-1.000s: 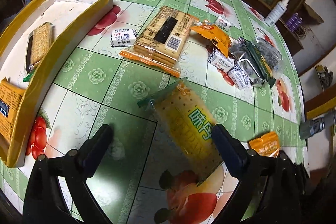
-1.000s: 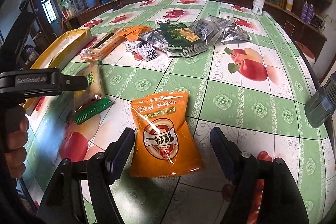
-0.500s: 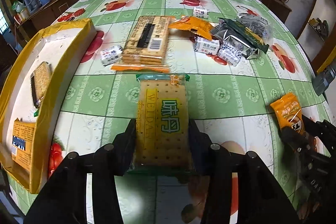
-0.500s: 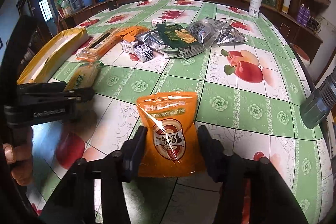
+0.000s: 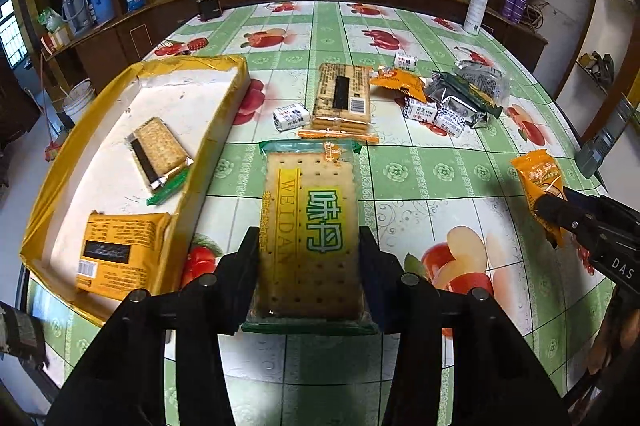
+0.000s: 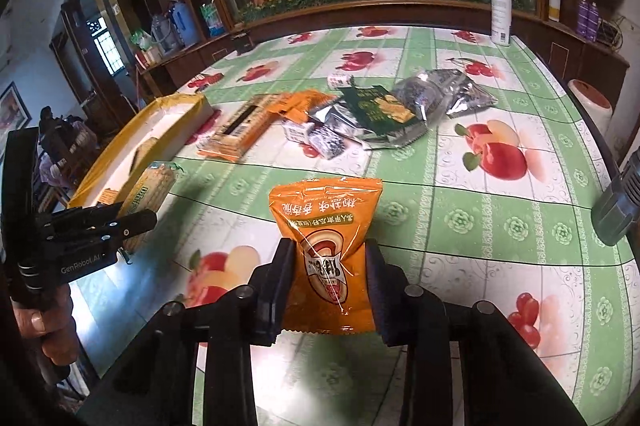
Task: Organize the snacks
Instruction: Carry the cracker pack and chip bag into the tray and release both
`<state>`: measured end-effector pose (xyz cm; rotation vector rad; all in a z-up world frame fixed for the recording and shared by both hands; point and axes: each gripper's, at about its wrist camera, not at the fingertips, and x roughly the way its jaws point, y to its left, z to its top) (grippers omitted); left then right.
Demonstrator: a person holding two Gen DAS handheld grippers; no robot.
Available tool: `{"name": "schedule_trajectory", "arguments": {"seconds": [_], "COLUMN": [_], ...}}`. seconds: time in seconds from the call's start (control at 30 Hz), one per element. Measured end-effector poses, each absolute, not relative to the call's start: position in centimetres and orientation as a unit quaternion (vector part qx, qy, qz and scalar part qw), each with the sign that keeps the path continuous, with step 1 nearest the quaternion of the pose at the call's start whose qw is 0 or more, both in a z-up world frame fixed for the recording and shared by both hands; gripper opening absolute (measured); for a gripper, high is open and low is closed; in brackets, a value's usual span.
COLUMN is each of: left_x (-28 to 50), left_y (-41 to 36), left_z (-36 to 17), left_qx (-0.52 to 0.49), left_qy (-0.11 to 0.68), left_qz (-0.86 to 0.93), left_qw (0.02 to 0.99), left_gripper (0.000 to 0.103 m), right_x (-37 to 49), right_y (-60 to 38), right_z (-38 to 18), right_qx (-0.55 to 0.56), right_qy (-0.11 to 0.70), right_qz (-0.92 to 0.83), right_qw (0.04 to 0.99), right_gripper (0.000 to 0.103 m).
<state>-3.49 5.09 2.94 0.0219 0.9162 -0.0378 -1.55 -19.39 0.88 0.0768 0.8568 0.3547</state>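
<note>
My left gripper [image 5: 308,258] is pinching a clear-wrapped cracker pack [image 5: 310,226] by its long sides, both pads pressed on the wrapper; the yellow panel reads "WEIDAN" beside large green Chinese characters. The pack hangs above the counter [image 5: 424,178], just right of the yellow-rimmed box [image 5: 216,130].

My right gripper [image 6: 328,266] has an orange snack pouch [image 6: 326,238] between its pads and the jaws are closing further on it, creasing the foil. The pouch carries white Chinese characters and a round red-and-white emblem, printed upside down from my side; I cannot read the smaller line.

Inside the box lie a small cracker pack with green ends [image 5: 158,154] and an orange packet [image 5: 118,252] lying back side up, showing a barcode and fine print too small to read.

Farther out on the counter sit a long cracker pack with a barcode [image 5: 344,98], a small white sweet [image 5: 291,116], two more wrapped sweets [image 5: 436,114], another orange pouch [image 5: 396,82], a green packet [image 6: 380,106] and silver foil bags [image 6: 440,92]. A white spray bottle [image 6: 501,10] stands at the far edge. The left gripper's body reads "GenRobot.AI", the right one's "DAS".
</note>
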Motion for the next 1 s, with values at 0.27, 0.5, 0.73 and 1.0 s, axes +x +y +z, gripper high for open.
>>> {"name": "schedule_trajectory", "arguments": {"seconds": [0.27,0.5,0.73,1.0], "left_x": [-4.4,-4.7,-5.2,-5.3], "left_y": [8.2,11.8,15.0,17.1], "left_z": [4.2,4.5,4.4,4.6], "left_qx": [0.002,-0.016,-0.032,-0.038], "left_qy": [0.424,0.416,0.412,0.403], "left_qz": [0.015,0.056,0.085,0.111], "left_qw": [0.906,0.907,0.907,0.908], "left_gripper": [0.045,0.045,0.045,0.045], "right_x": [-1.6,-1.5,-1.4,-1.2], "right_y": [-16.7,-13.9,-10.3,-6.0], "right_z": [2.1,2.9,3.3,3.7], "right_qx": [0.034,0.031,0.025,0.014], "right_qy": [0.405,0.401,0.399,0.397], "right_qz": [0.196,0.230,0.264,0.307], "right_qw": [0.892,0.886,0.878,0.865], "right_gripper": [0.036,0.035,0.035,0.035]}}
